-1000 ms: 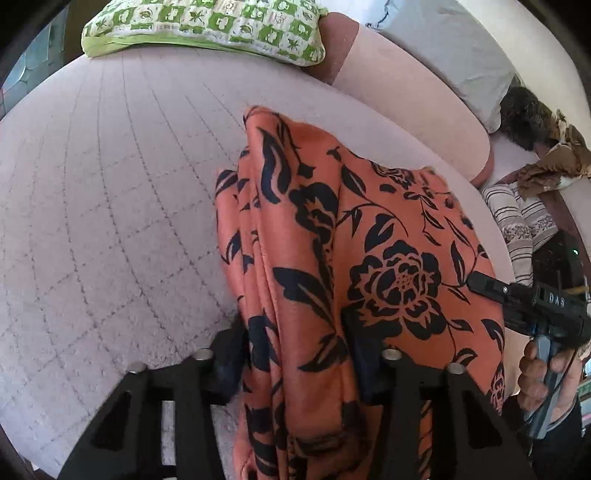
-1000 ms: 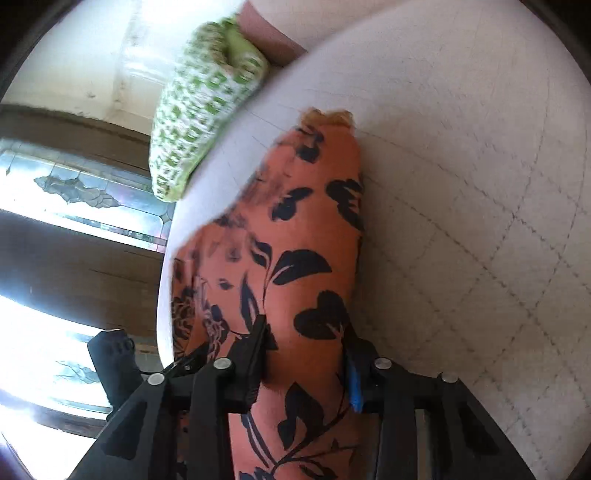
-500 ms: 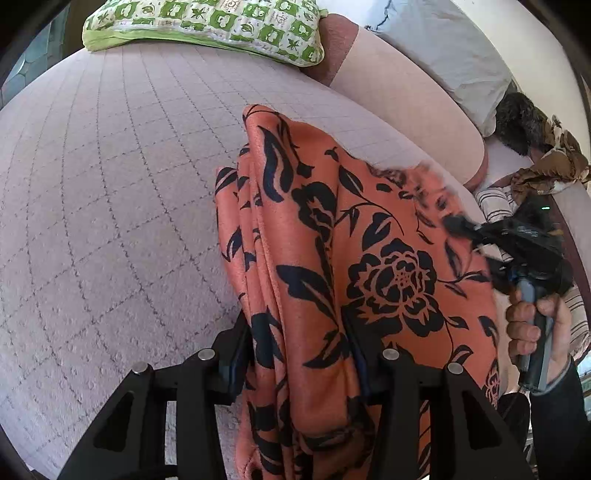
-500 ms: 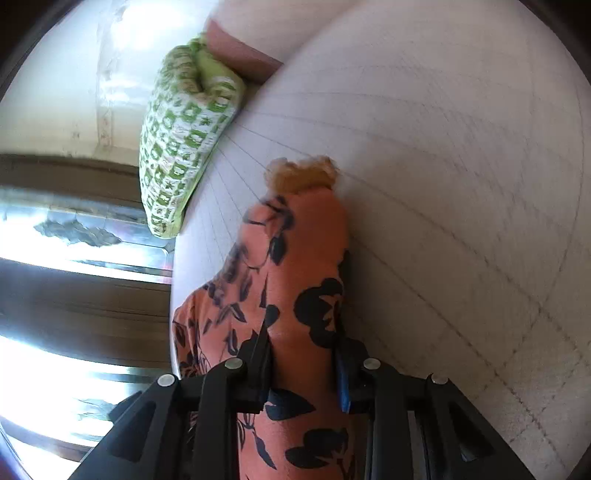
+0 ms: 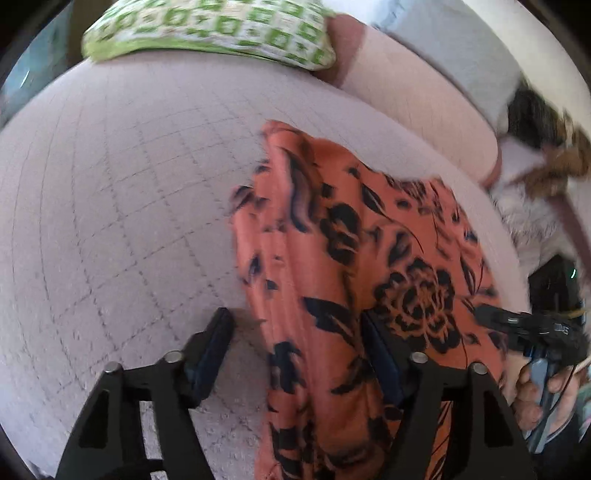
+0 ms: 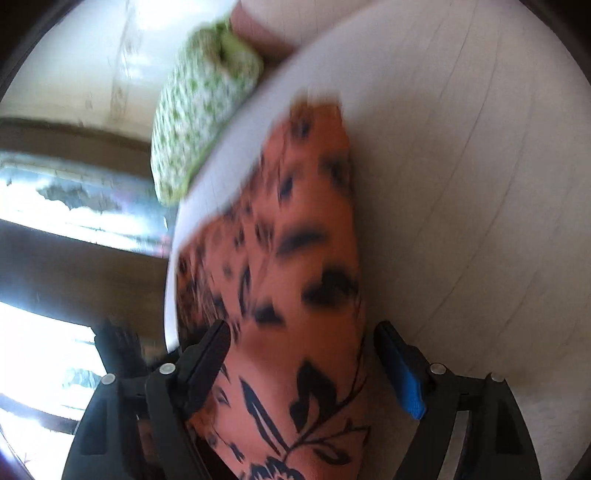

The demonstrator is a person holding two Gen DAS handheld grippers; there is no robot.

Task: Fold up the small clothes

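Since a moment ago my right gripper [image 6: 301, 350] has been opening and now stands clear of the orange floral garment [image 5: 354, 280], which still runs between its fingers. My left gripper [image 5: 295, 332] has let go too, jaws apart, the cloth against the right finger only. Beyond, the garment lies on the quilted pink bed [image 5: 110, 192], and farthest off is a green-patterned pillow [image 5: 207, 29].

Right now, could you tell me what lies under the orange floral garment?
The orange floral garment lies on the pale quilted cushion, which shows all around it. Whatever is directly beneath the fabric is covered.
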